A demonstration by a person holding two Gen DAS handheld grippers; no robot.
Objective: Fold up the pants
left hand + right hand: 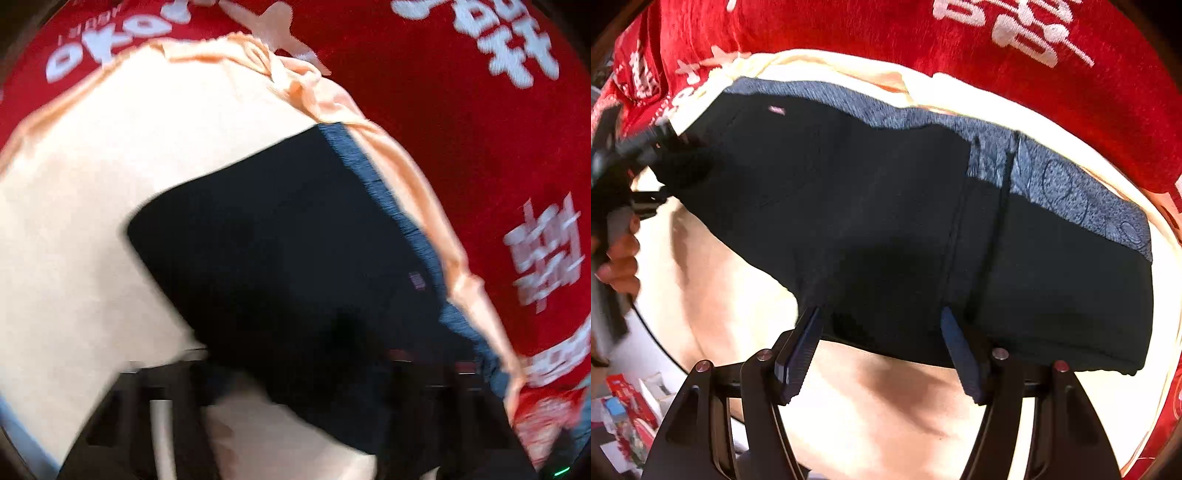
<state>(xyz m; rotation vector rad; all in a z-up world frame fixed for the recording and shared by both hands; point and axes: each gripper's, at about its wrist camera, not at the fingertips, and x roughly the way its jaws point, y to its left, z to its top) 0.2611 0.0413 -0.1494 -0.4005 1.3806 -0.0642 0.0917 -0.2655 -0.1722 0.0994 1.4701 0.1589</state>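
The black pants [886, 206] with a blue-grey patterned waistband [1071, 184] lie folded on a cream cloth [886, 406]. They also show in the left wrist view [280, 236], blurred. My right gripper [882, 325] is open, its two blue fingertips [801, 343] resting at the near hem of the pants with the cloth edge between them. My left gripper [661, 147] shows in the right wrist view at the pants' left corner and looks closed on the fabric there. In its own view the fingers [177, 406] are dark and blurred under the pants.
A red cloth with white characters [1034, 55] covers the surface beyond the cream cloth, and shows in the left wrist view [461, 129]. A hand [620, 258] holds the left gripper handle. Packages [624, 417] lie at the lower left.
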